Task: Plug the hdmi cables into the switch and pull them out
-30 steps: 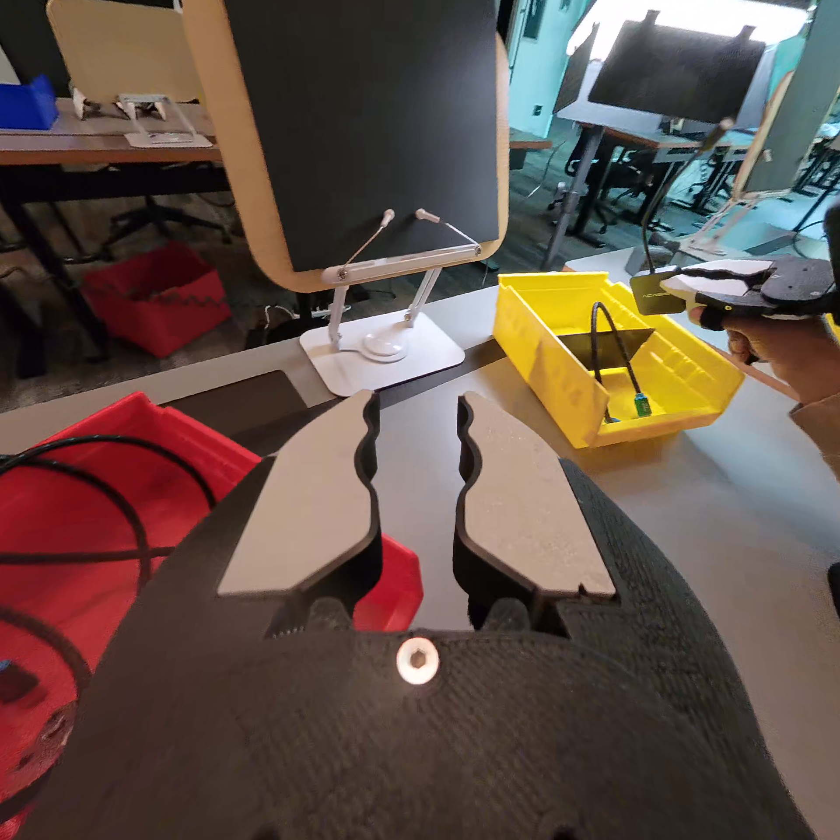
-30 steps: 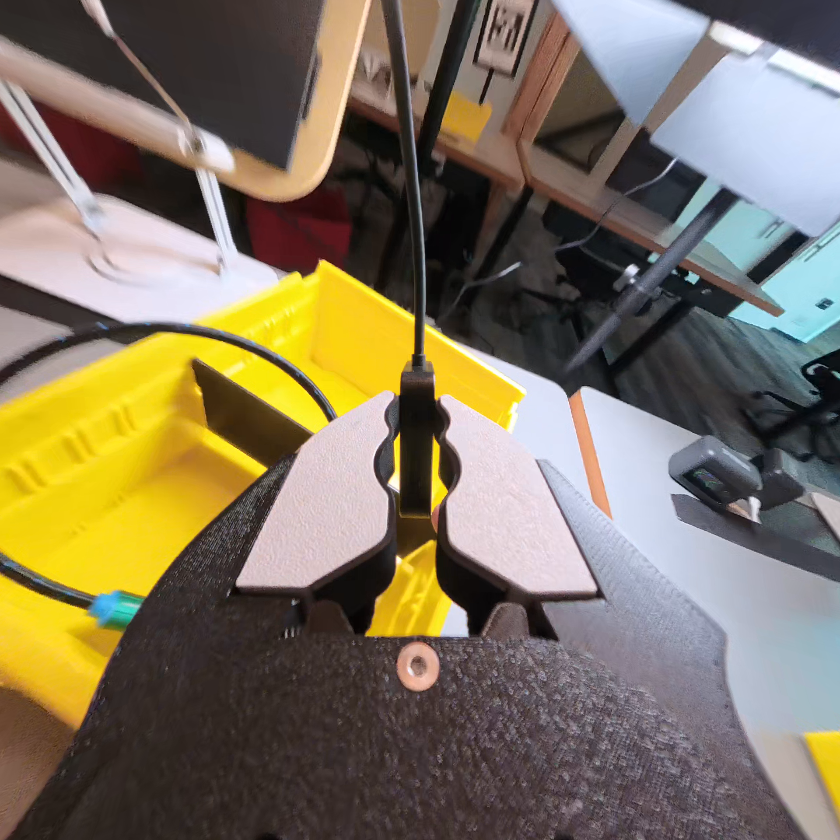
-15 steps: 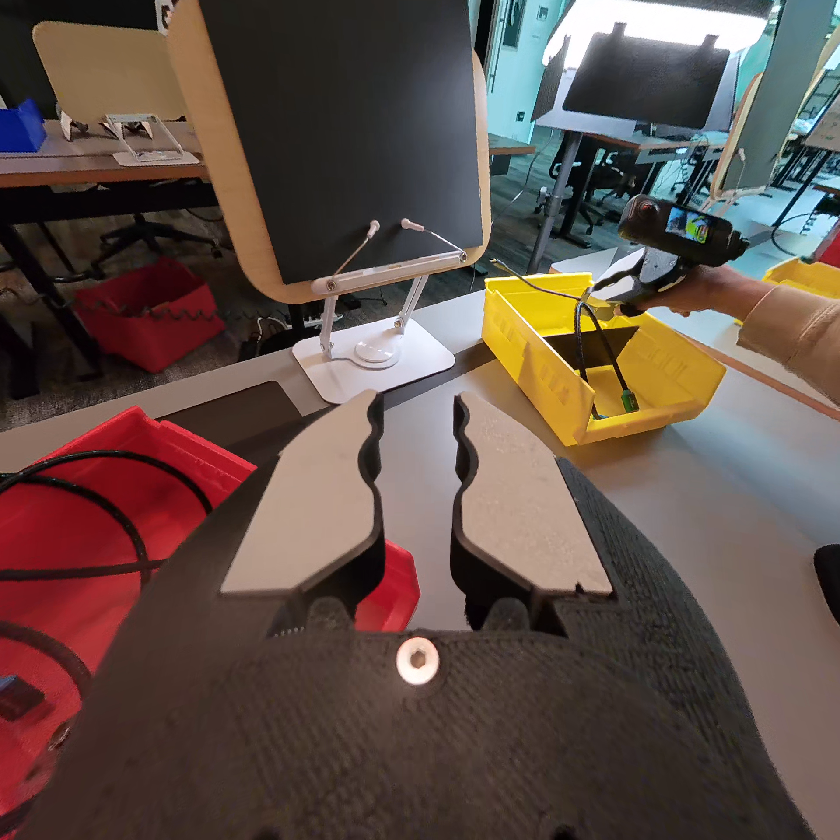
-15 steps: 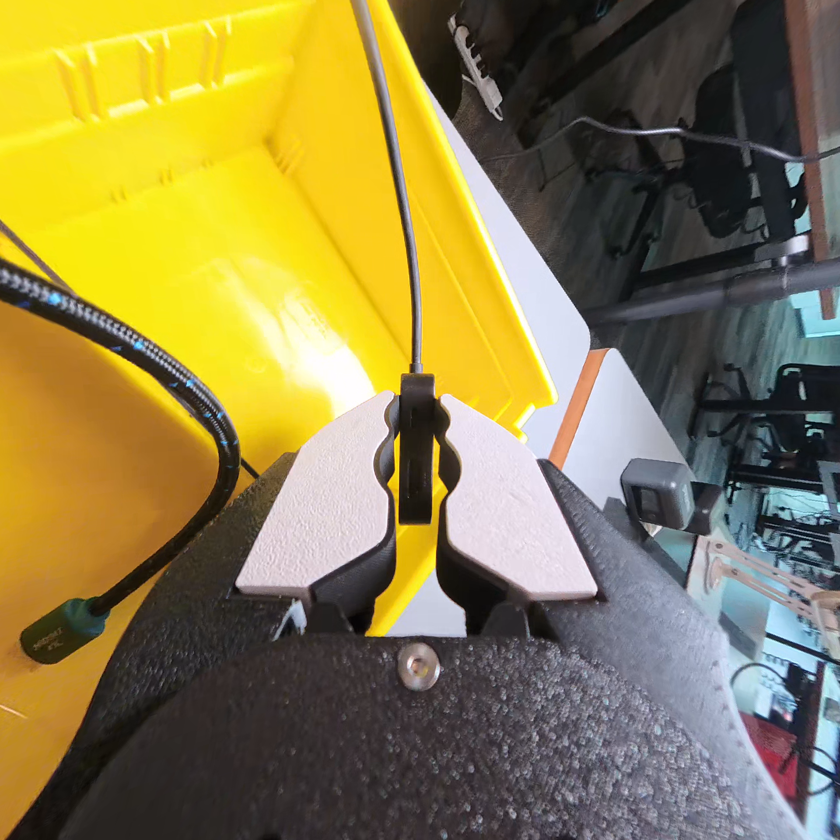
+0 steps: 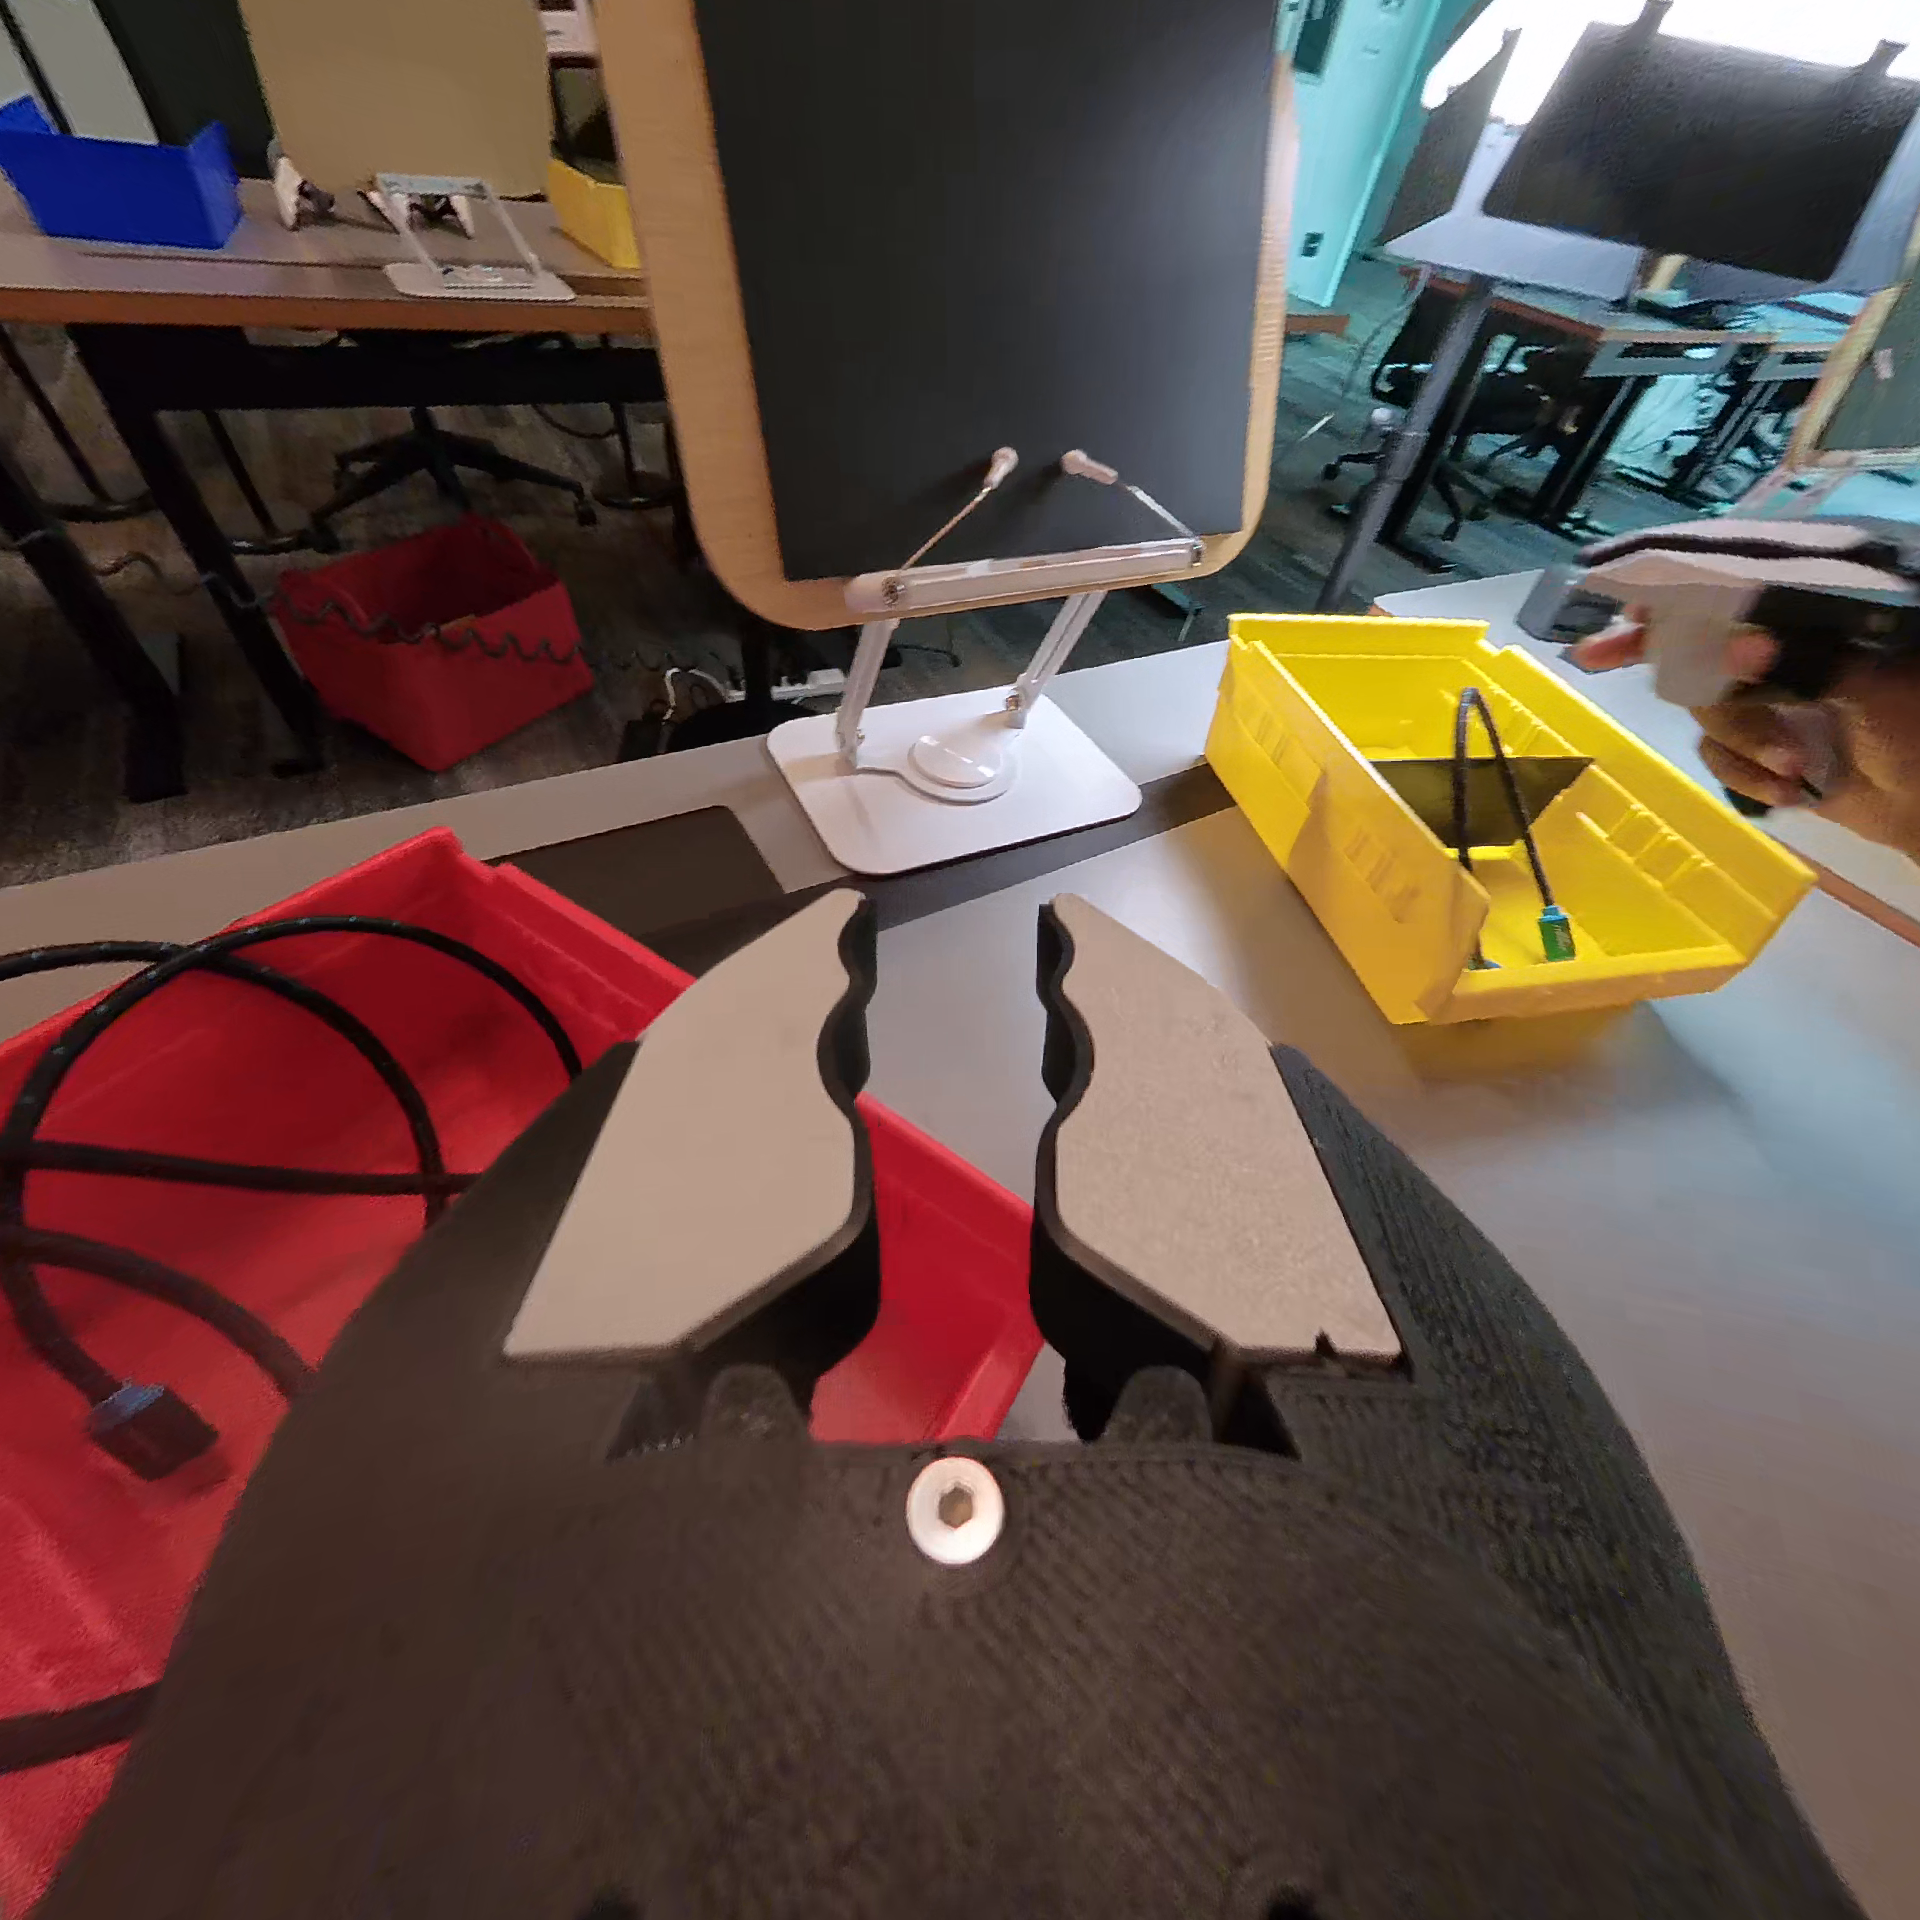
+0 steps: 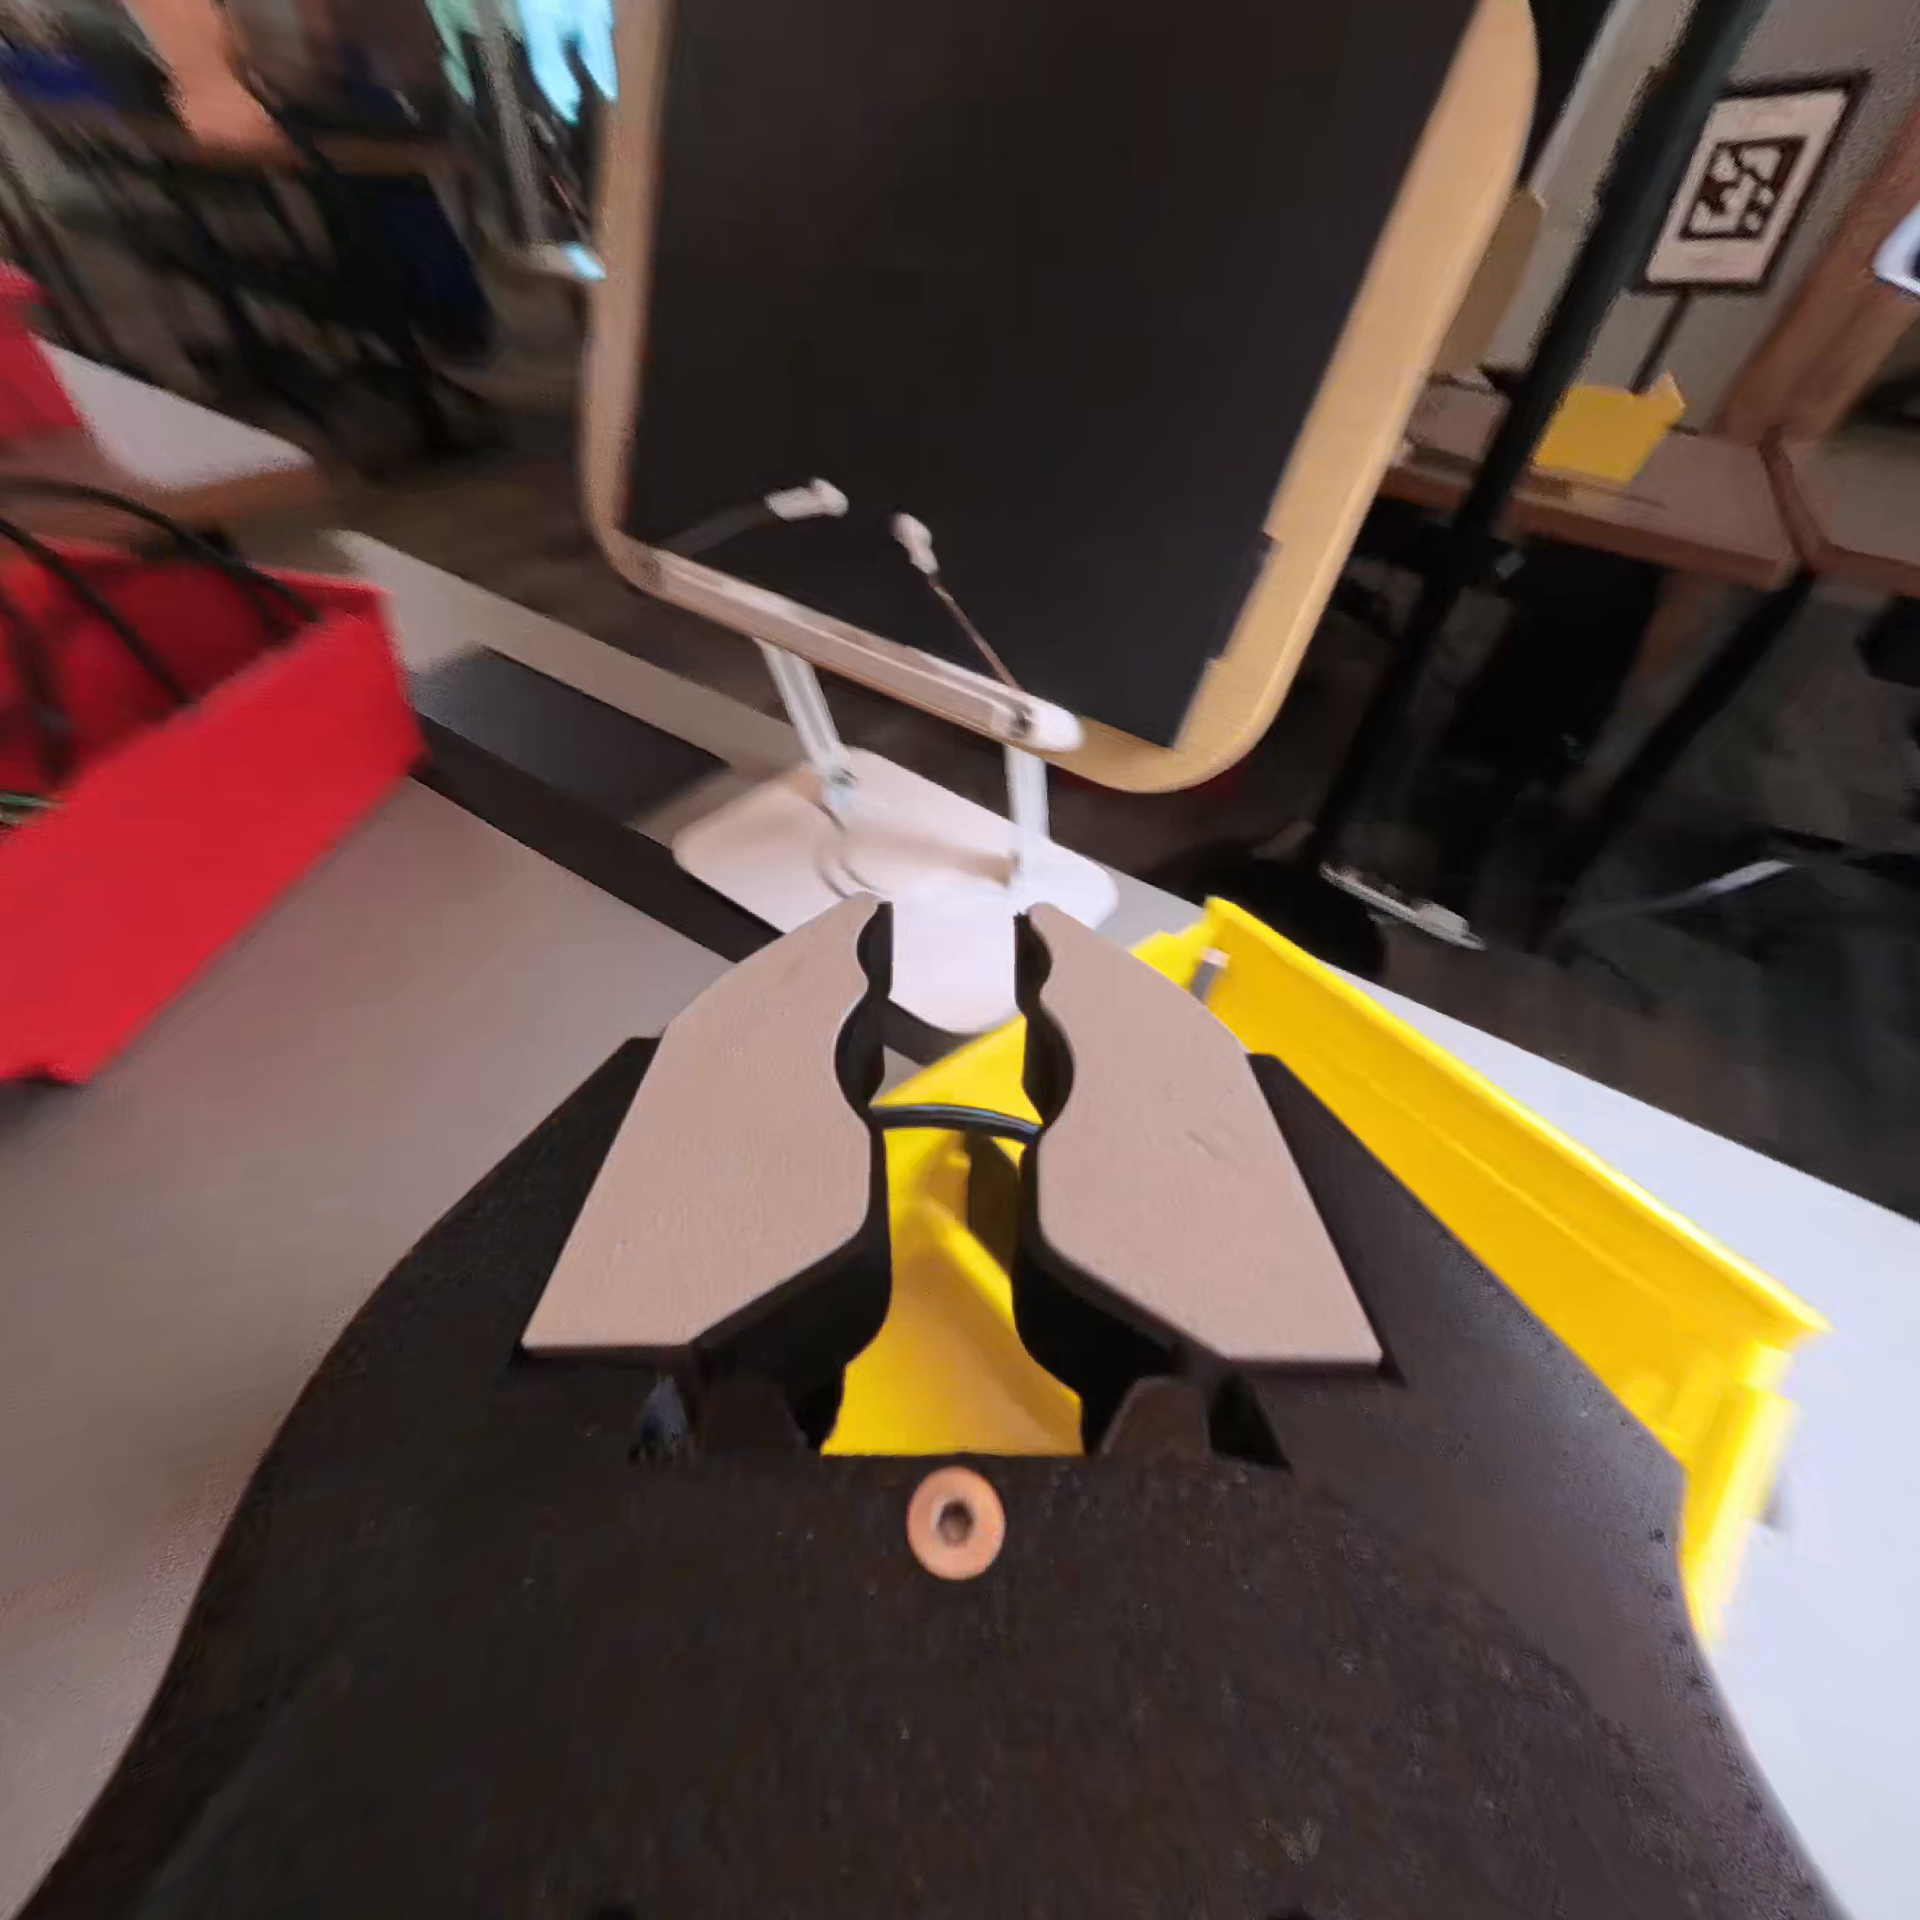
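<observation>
Glossy yellow plastic bin [image 5: 1340, 831]; braided black cable [image 5: 395, 1081].

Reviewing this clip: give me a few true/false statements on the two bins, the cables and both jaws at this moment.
1. The left gripper has open, empty jaws. True.
2. The right gripper clamps a black plug. False: its jaws are apart and hold nothing.
3. A coiled black cable lies in the red plastic bin. True.
4. The green-tipped cable lies on the bare grey table. False: it is inside the yellow plastic bin.
</observation>
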{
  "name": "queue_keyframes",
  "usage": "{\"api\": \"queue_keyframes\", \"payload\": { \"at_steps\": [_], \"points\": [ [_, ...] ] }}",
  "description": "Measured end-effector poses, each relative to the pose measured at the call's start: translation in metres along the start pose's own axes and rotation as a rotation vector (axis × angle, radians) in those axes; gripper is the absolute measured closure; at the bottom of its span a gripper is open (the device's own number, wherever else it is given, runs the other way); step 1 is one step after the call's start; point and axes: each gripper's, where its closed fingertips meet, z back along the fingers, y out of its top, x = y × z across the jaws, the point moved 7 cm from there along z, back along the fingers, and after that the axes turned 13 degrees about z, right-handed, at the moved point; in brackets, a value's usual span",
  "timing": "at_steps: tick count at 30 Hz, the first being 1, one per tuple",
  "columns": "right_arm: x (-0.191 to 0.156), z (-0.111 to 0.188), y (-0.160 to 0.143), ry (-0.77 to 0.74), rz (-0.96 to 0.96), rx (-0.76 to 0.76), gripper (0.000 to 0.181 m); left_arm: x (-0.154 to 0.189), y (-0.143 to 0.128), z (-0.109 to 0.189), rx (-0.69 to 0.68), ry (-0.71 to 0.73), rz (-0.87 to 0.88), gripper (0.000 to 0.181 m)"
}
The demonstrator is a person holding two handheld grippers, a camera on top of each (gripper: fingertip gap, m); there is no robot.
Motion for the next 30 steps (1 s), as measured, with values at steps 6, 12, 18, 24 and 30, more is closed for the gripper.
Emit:
{"api": "queue_keyframes", "payload": {
  "at_steps": [6,12,18,24,30],
  "points": [
    [-0.123,0.024,-0.005,0.242,-0.145,0.186,0.160,-0.035,-0.008,-0.003,-0.003,0.168,0.031,0.151],
    [-0.190,0.037,-0.042,0.312,-0.122,0.223,0.162,-0.061,-0.018,0.000,-0.087,0.329,0.007,0.149],
    [-0.187,0.041,-0.052,0.270,-0.098,0.325,0.164,-0.059,-0.021,0.005,-0.185,0.447,-0.119,0.149],
    [-0.185,0.038,-0.060,0.223,-0.074,0.305,0.164,-0.049,-0.015,0.010,-0.336,0.528,-0.317,0.150],
    [-0.189,0.035,-0.065,0.213,-0.067,0.254,0.161,-0.077,-0.023,0.010,-0.795,0.448,-0.417,0.149]
  ]
}}
